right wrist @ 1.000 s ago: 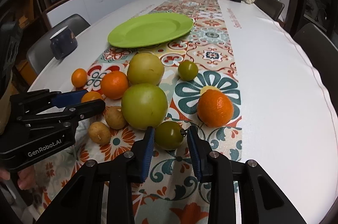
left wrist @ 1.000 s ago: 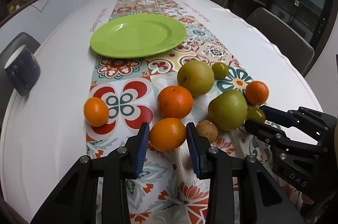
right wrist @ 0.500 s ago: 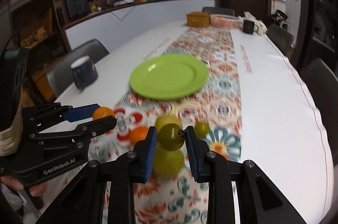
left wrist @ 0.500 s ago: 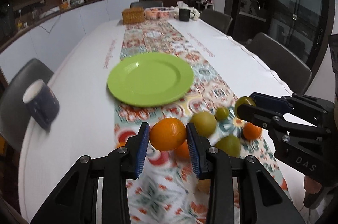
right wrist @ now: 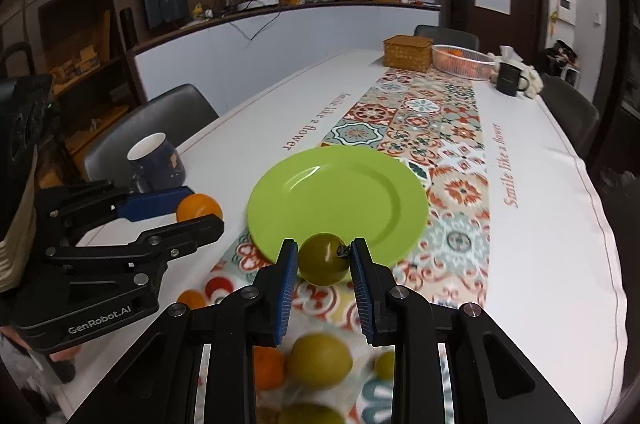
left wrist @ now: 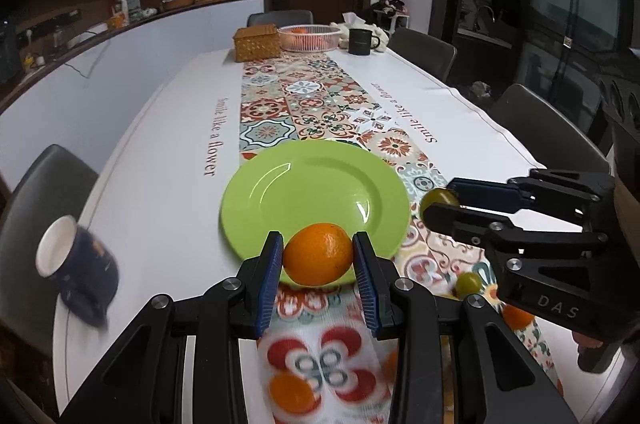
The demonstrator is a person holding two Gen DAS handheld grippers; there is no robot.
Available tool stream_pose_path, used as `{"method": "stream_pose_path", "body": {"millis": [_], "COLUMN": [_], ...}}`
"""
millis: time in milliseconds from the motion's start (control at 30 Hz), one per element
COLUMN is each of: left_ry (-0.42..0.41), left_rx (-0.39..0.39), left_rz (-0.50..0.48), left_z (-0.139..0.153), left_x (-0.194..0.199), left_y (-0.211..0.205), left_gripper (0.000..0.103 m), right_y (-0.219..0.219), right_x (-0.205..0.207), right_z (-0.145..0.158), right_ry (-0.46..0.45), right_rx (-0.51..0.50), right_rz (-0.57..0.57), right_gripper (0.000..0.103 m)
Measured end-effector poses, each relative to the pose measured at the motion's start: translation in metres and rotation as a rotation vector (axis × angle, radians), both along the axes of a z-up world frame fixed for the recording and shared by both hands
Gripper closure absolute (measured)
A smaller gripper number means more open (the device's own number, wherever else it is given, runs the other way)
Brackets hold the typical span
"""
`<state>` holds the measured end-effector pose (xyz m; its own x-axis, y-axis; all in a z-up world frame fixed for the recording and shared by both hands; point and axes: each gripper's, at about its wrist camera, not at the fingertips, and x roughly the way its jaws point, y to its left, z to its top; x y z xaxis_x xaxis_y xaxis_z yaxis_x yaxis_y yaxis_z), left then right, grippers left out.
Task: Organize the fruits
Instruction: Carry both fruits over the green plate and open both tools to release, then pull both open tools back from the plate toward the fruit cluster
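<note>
My left gripper (left wrist: 317, 256) is shut on an orange (left wrist: 318, 254) and holds it in the air over the near rim of the green plate (left wrist: 316, 184). My right gripper (right wrist: 323, 258) is shut on a small dark-green tomato (right wrist: 323, 258), lifted just before the near edge of the green plate (right wrist: 340, 196). From the left wrist view the right gripper (left wrist: 440, 202) shows at the plate's right side with the green tomato (left wrist: 439, 198). The right wrist view shows the left gripper (right wrist: 200, 210) left of the plate, with the orange (right wrist: 199, 206). The plate holds nothing.
Other fruit lies blurred on the patterned runner below: oranges (right wrist: 269, 364), a yellow-green pear (right wrist: 320, 360), small green fruit (left wrist: 469, 283). A dark blue mug (left wrist: 78, 266) stands left of the plate. A wicker box (left wrist: 256, 42), a white basket (left wrist: 309, 37) and a black mug (left wrist: 360, 41) stand at the far end. Chairs ring the table.
Both grippers have lifted their fruit off the runner and carried it forward to the near edge of the green plate. The right jaws closed onto the tomato.
</note>
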<state>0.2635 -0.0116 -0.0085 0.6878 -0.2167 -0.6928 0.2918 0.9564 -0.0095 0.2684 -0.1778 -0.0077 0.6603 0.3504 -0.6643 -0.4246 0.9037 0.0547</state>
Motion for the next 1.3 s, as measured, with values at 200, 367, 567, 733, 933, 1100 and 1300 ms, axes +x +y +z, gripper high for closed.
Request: {"method": "stream_pose_path", "body": {"millis": [200,367,567,733,933,1100,1300], "left_ry": [0.087,0.158,0.171,0.116,0.038,-0.007,-0.056], "left_rx": [-0.011,0.002,0.031,0.070,0.111,0.104,0.079], "left_rz": [-0.015,-0.014,0.011,0.050,0.074,0.093,0.124], "left_z": [-0.027,-0.052,-0.062,-0.048,-0.022,-0.001,0.024], "left_x": [0.040,0.060,0.066,0.052,0.020,-0.015,-0.055], "left_y": [0.000,0.000,0.002,0.006,0.005,-0.001,-0.007], "left_gripper": [0.068,0.068,0.054,0.044,0.032,0.023,0.016], "right_y": [0.004,0.008,0.011,0.007,-0.001,-0.013,-0.025], "right_x": [0.044,0.066,0.077,0.071,0.040,0.004,-0.037], "right_z": [-0.021,-0.043,-0.057,-0.053,-0.030,-0.003,0.021], "right_ry": [0.099,0.167,0.191,0.169,0.077,0.002,-0.058], "right_rx": [-0.007,-0.022,-0.042,-0.043,-0.054,-0.026,-0.008], "right_rz": [0.017,0.024,0.010,-0.011,-0.031,-0.052,-0.060], "right_gripper": [0.075,0.075,0.074,0.064,0.054,0.045,0.037]}}
